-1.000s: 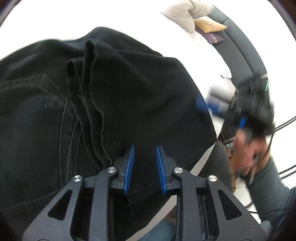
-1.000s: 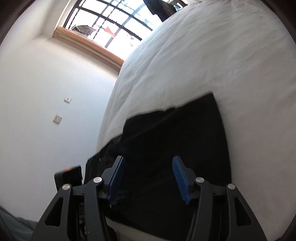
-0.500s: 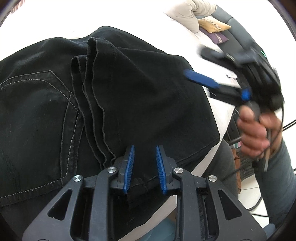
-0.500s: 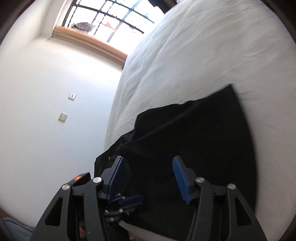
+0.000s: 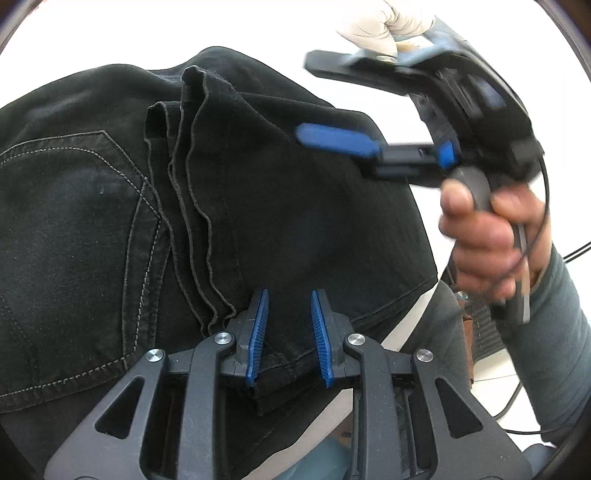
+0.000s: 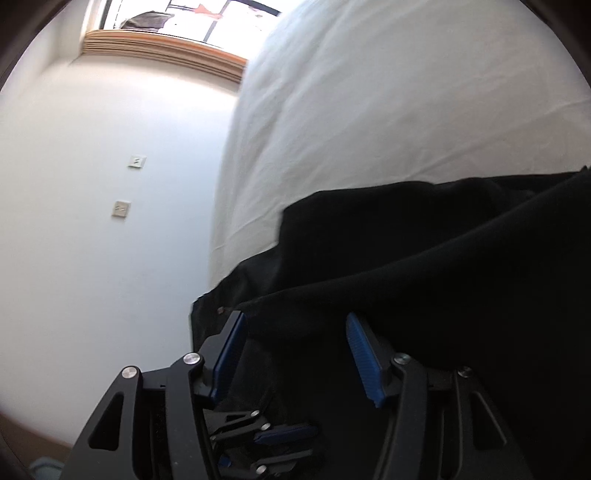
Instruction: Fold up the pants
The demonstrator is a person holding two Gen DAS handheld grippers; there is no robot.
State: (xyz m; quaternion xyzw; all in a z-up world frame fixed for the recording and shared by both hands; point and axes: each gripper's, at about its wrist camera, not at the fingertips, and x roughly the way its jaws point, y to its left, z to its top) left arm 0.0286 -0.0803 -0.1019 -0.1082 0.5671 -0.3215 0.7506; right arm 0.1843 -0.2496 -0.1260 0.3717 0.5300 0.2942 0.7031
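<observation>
One pair of black pants (image 5: 258,192); two grippers, left gripper (image 5: 290,332), right gripper (image 6: 295,354); one bed (image 6: 406,110); two wall plates (image 6: 137,161); one window (image 6: 221,11)

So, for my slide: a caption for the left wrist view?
Left gripper pinches folded black pants while the opening right gripper hovers above.

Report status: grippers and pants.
Left gripper clamped on pants edge. Right gripper opening, nothing gripped. Pants folded on bed.
</observation>
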